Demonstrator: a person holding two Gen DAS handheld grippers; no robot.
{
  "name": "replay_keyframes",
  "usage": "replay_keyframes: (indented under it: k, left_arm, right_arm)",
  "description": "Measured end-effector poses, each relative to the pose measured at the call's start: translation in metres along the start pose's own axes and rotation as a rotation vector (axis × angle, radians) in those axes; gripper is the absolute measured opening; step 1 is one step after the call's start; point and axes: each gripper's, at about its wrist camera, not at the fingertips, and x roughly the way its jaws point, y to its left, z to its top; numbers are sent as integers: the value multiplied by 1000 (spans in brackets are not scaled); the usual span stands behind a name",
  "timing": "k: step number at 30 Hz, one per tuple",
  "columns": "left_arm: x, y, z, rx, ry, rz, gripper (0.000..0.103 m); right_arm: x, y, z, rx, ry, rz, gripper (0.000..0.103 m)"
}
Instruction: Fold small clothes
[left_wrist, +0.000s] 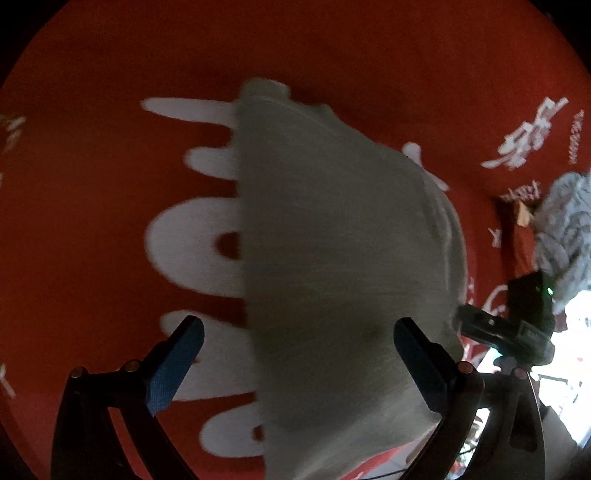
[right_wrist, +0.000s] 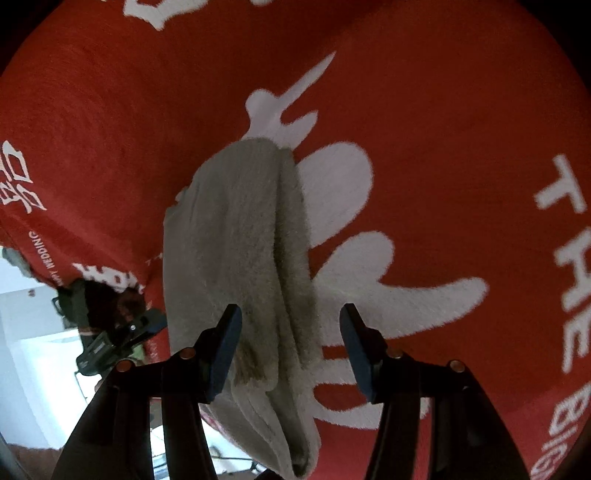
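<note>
Both hand-held grippers, left (left_wrist: 297, 350) and right (right_wrist: 290, 345), gape around, seemingly untouching, a fluffy grey folded cloth (right_wrist: 240, 236) on red fabric (right_wrist: 443, 147).

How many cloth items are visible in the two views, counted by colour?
Grey-white folded cloth: 1
Red cloth with white print: 1
Pale blue-grey patterned cloth: 1
Total: 3

I see my left gripper (left_wrist: 297, 363) with jaws spread wide over the grey folded cloth (left_wrist: 332, 258), which lies on the red blanket (left_wrist: 110, 184), the right gripper (left_wrist: 476, 321) beside the cloth's edge.
</note>
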Motion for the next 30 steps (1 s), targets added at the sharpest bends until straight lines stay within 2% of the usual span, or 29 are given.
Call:
replay_keyframes:
  k: [4,8,11,16,18,19,20,21,23,25,30]
  left_arm:
    - [17,-12,2,22,20,-35,103]
    - [28,-23,7,26,14,-34,103]
    - [33,-28,10,4,5,-29,103]
    - [34,-27,11,-2,-4,-47,103]
    - [31,-24,10,-10,-17,-48,95]
    - [29,-23,9,-17,-27,-50,88]
    - [25,-21,7,-20,-41,-58,77]
    - [21,-20,5,-19,-56,-68,72]
    - [11,-20,0,4,-85,-95,55]
    - [2,-20,-4,27,-99,-115,49]
    - [-22,-22,-12,25,-126,-186,48]
  right_arm:
    - [10,1,7,-27,31,56,59]
    - [19,2,14,-37,48,117,59]
    - [27,8,19,-51,56,160,68]
    - [44,19,22,-47,49,184,69]
    - [46,21,20,-28,39,187,69]
    - [47,20,18,-6,42,196,67]
    - [49,18,17,17,51,199,56]
    - [52,17,16,42,64,197,41]
    - [53,18,10,75,46,220,36]
    - [47,27,4,63,16,256,35]
    - [36,52,-14,66,3,316,34]
